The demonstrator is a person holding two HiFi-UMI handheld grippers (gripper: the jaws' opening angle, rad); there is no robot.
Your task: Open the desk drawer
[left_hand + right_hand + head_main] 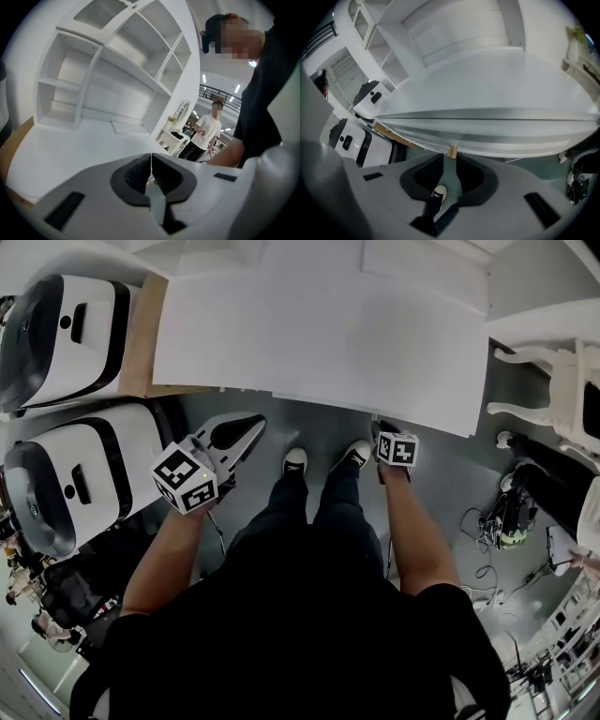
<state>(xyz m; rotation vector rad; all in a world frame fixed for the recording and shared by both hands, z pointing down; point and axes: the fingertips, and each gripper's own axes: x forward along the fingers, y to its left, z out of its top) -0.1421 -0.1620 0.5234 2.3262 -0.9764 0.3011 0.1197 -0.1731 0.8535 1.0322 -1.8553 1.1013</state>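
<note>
Below the head camera, a white desk [319, 334] fills the top of the picture, its front edge just above the person's shoes [295, 461]. The left gripper [251, 425] is held beside the left leg, short of the desk. The right gripper [381, 426] reaches the desk's front edge. Seen from the left gripper view, its jaws are pressed together with nothing between them, pointing over the desk top toward white shelves [117, 61]. Seen from the right gripper view, the jaws are spread and empty. A small tan tab [452, 151] sits just beyond their tips on the drawer [497, 140], which lies as a pale band under the desk top, seemingly pushed in.
</note>
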